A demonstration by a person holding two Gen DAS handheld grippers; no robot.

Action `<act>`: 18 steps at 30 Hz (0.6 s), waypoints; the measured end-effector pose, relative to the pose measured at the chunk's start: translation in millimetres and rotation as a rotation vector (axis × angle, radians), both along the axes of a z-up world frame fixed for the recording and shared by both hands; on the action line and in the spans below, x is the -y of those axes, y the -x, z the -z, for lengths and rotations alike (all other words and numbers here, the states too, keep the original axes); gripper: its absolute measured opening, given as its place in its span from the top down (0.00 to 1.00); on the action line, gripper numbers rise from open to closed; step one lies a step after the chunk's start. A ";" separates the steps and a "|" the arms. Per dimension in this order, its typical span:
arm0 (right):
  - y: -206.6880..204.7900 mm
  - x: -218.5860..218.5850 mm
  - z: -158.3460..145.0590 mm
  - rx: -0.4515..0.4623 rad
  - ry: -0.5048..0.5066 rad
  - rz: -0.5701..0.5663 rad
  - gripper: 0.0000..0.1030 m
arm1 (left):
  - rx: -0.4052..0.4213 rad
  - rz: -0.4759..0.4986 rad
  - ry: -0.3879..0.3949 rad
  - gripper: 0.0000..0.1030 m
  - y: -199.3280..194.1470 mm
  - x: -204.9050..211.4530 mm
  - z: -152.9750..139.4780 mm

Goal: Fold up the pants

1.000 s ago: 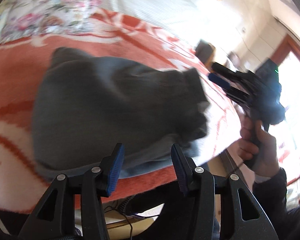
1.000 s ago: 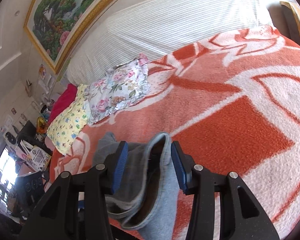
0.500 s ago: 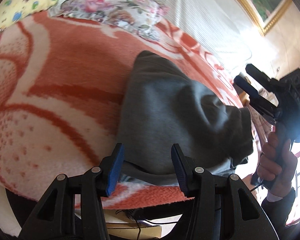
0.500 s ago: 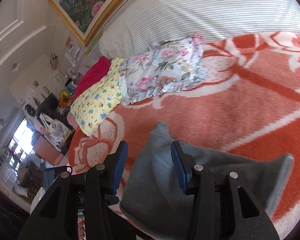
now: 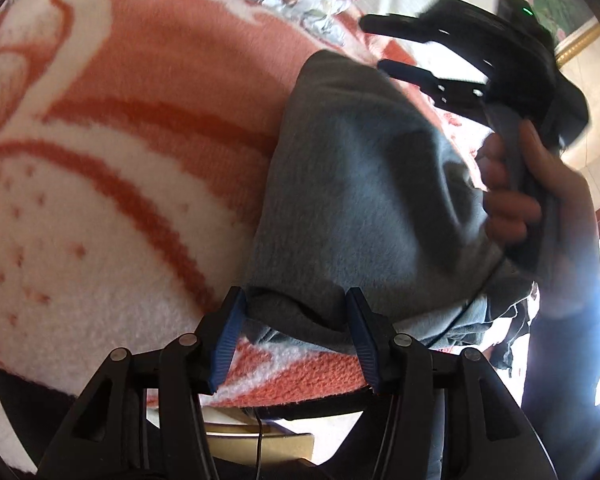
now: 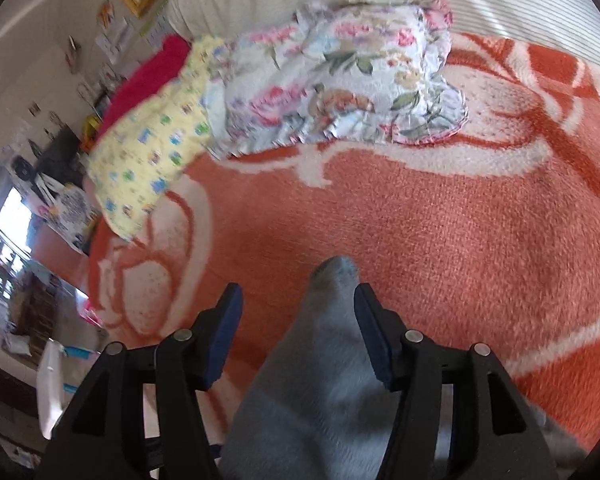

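Grey pants [image 5: 364, 200] lie folded in a bundle on an orange-and-white blanket [image 5: 120, 168] covering the bed, at its near edge. Left gripper [image 5: 296, 332]: fingers spread, the bundle's near hem between them, no clamping evident. Right gripper [image 6: 298, 334]: fingers spread above a corner of the pants [image 6: 332, 360], nothing gripped; in the left wrist view it [image 5: 424, 60] hovers over the far end of the bundle, held by a hand [image 5: 540, 208]. A floral pillow [image 6: 340, 76] and a yellow pillow [image 6: 152, 152] lie at the head of the bed. No containers seen. No legible writing; items beyond the bed are too blurred to read.
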State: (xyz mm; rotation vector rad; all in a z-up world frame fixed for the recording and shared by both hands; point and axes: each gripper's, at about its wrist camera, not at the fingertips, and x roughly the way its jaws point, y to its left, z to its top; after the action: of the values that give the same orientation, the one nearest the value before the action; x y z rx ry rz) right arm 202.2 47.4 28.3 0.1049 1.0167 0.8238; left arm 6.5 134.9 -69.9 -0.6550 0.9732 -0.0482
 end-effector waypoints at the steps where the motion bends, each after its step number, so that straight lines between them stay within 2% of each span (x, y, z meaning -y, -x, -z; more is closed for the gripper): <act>1: -6.2 -7.7 8.0 -0.014 0.035 -0.014 0.43 | 0.000 -0.003 0.016 0.49 -0.1 -2.1 2.7; 4: -12.5 -19.6 31.9 -0.056 0.073 -0.051 0.43 | -0.002 -0.017 0.083 0.53 -2.2 -11.1 13.4; 5: -12.0 -20.6 40.5 -0.072 0.079 -0.063 0.48 | -0.002 -0.020 0.096 0.57 -2.2 -13.1 16.6; 7: -8.0 -18.4 52.5 -0.080 0.075 -0.067 0.69 | 0.003 -0.016 0.112 0.69 -3.5 -14.6 22.3; 8: -6.2 -15.8 53.9 -0.074 0.060 -0.065 0.72 | 0.007 -0.013 0.118 0.72 -5.0 -14.2 22.4; 11: -3.5 -13.0 40.0 0.000 0.054 -0.042 0.78 | 0.040 -0.003 0.092 0.78 -9.0 -13.3 11.6; 14: -10.1 -13.0 12.1 0.093 0.048 -0.002 0.81 | 0.139 -0.010 0.066 0.85 -2.1 -19.3 -17.8; 16: -19.9 -11.8 1.0 0.118 0.025 0.016 0.81 | 0.166 -0.001 0.009 0.89 0.6 -20.1 -31.6; 18: -28.7 -12.4 6.3 0.102 0.014 0.026 0.81 | 0.149 0.004 -0.018 0.91 1.6 -19.4 -27.1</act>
State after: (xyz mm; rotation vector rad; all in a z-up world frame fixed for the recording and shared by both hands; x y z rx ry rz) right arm 230.9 59.8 22.0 0.0632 0.9228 0.7901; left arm 4.9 154.3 -42.9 -0.6239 0.8307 -0.0900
